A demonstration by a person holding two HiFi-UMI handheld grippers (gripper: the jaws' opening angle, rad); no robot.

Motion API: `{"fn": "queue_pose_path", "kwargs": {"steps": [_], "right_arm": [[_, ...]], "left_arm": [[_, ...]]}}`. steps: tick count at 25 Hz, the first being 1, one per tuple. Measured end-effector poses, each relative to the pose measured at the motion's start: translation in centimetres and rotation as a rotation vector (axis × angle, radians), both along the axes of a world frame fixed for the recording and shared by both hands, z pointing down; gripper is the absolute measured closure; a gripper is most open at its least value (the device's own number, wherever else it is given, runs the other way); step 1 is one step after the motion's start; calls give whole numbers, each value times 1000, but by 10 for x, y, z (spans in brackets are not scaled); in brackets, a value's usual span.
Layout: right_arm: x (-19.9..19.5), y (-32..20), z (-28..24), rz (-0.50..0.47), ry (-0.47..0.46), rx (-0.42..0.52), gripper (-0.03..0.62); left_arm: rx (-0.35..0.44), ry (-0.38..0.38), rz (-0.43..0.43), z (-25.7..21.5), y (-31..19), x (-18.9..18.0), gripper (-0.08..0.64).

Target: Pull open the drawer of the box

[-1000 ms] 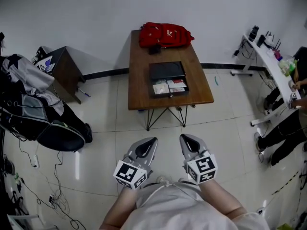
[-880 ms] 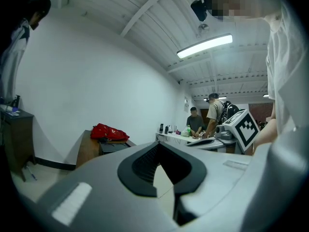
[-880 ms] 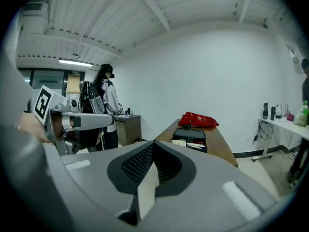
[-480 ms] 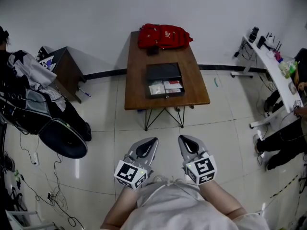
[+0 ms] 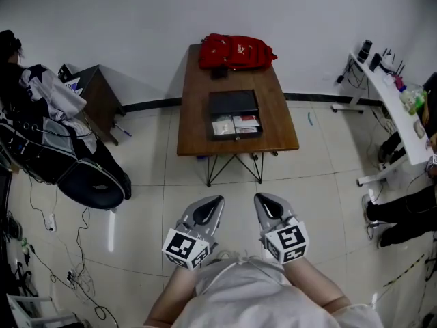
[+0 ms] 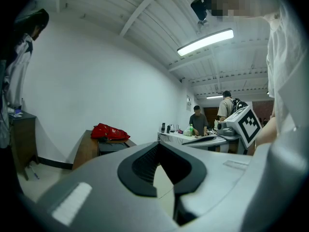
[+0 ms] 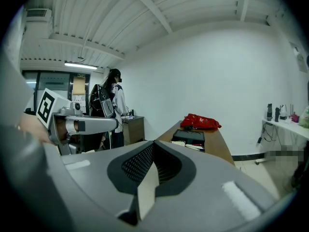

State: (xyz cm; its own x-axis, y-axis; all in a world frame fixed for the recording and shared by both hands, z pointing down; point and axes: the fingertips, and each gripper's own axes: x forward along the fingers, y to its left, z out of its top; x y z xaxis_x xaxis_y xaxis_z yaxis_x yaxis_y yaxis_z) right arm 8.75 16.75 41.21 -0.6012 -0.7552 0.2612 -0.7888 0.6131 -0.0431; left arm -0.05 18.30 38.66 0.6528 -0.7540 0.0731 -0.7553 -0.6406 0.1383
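A black box [image 5: 234, 103] lies on the brown table [image 5: 194, 125], with its drawer [image 5: 236, 126] standing pulled out toward me and papers showing inside. Both grippers hang near my body, far from the table, over the tiled floor. My left gripper [image 5: 210, 202] and right gripper [image 5: 265, 200] are shut with nothing between the jaws. In the left gripper view the closed left gripper [image 6: 161, 166] points toward the table, and the box [image 6: 112, 146] shows far off. From the right gripper view, the shut right gripper [image 7: 153, 166] fills the foreground, with the box [image 7: 189, 135] beyond it.
A red bag [image 5: 237, 50] sits at the table's far end. A dark cabinet [image 5: 95, 101] and a black bag with clothes [image 5: 68, 162] stand at the left. A white desk [image 5: 392, 94] and a seated person [image 5: 410, 203] are at the right. Cables [image 5: 54, 251] trail on the floor.
The head view has shifted a little, so the table sits slightly left in the frame. The bag and clothes at the left have moved. Both grippers stay shut in place.
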Motion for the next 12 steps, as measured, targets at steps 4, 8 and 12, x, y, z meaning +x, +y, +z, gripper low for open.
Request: {"fn": "queue_pose_path", "kwargs": {"steps": [4,8,12], "right_arm": [[2,0,3,1,-2,-5,588],[3,-6,-2,-6,-4,-23,588],[3,-10,-3,-13,-11,-25,587]], "left_arm": [[-1,-1,-3,4,0,2,554],[-10,-3,-2,-1,-6,5,554],[-15,-2,-9,0,-10,6,554]]}}
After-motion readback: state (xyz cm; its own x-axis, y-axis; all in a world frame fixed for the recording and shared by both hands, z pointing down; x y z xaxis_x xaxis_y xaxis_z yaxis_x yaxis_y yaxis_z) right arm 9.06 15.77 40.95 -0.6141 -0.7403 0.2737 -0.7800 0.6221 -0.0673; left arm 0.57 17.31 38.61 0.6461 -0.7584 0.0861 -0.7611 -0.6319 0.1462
